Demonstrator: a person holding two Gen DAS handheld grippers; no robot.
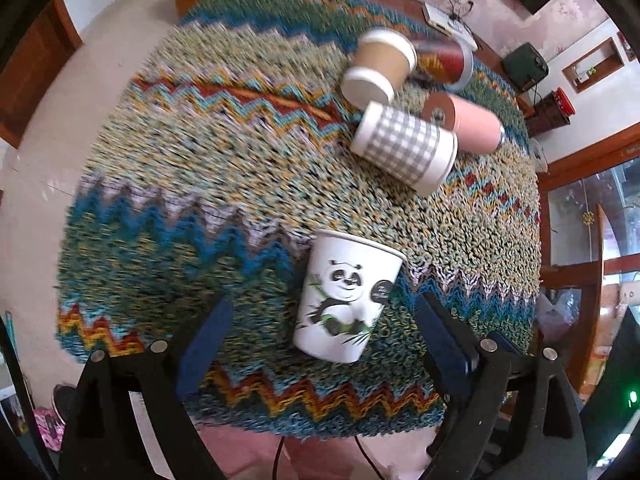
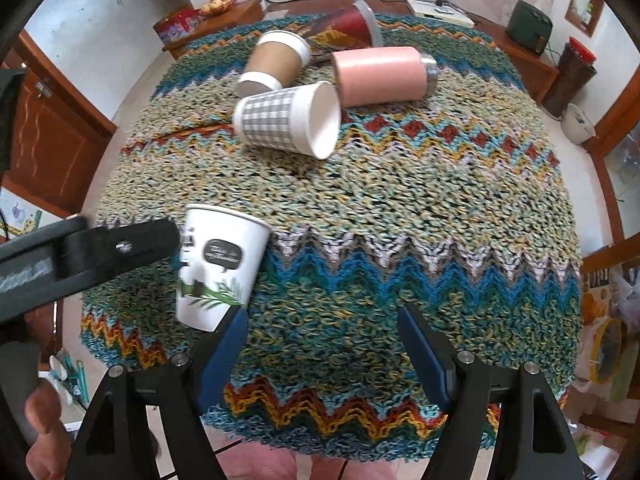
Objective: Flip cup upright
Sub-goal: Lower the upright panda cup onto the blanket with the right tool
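Note:
A white paper cup with a panda print stands upright on the knitted table cover, rim up; it also shows in the right wrist view. My left gripper is open, its blue pads on either side of the cup and apart from it. One left finger shows in the right wrist view, just left of the cup. My right gripper is open and empty, to the right of the cup. A grey checked paper cup lies on its side farther back.
A brown paper cup, a pink tumbler and a red cup lie on their sides at the back. The round table's cover reaches the near edge below the grippers.

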